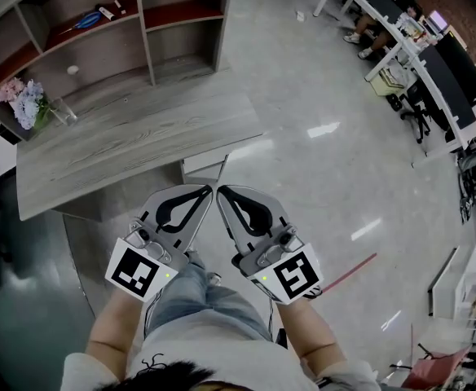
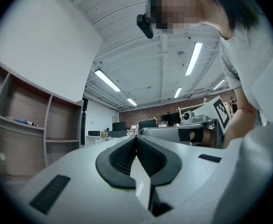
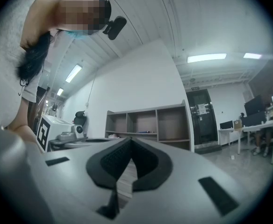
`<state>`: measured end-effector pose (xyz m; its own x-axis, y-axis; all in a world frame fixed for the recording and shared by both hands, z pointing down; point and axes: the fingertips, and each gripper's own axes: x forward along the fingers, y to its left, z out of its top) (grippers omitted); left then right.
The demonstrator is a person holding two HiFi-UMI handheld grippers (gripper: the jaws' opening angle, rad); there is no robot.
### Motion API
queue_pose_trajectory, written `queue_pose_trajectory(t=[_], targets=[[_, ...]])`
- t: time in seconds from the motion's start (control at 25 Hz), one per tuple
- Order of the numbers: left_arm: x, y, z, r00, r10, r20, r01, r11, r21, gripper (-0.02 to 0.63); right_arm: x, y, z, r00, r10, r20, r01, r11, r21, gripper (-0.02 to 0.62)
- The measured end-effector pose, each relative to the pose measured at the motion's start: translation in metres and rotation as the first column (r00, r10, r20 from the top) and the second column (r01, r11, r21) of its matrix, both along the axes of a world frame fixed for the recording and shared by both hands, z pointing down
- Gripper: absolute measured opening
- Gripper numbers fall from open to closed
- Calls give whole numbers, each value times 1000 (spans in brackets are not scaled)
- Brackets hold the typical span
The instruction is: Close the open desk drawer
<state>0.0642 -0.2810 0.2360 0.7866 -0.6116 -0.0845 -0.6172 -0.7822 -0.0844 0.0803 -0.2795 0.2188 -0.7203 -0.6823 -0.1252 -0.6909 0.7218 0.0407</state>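
In the head view, a grey wood-grain desk [image 1: 132, 141] stands ahead of me. From under its near edge, a pale drawer [image 1: 204, 168] sticks out a little. Just short of it, both grippers are held side by side above my legs, tips almost touching each other. My left gripper [image 1: 209, 190] is shut with nothing in it, and so is my right gripper [image 1: 221, 190]. The left gripper [image 2: 136, 137] shows dark ribbed pads pressed together in the left gripper view. The right gripper [image 3: 129, 139] is likewise closed and empty in the right gripper view.
A wooden shelf unit [image 1: 144, 35] rises behind the desk, with a glass vase of flowers [image 1: 26, 104] at its left end. Polished grey floor spreads to the right. White office desks [image 1: 409, 47] with chairs line the far right. A red strip [image 1: 350, 271] lies on the floor.
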Motion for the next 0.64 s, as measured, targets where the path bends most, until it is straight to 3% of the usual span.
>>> queue_pose_trajectory(t=[0.64], targets=[[-7,16,-4,1000,-3,-22,3,1000,-1,11,-4,17,1,1000,13,13,-13,1000,-2,8]])
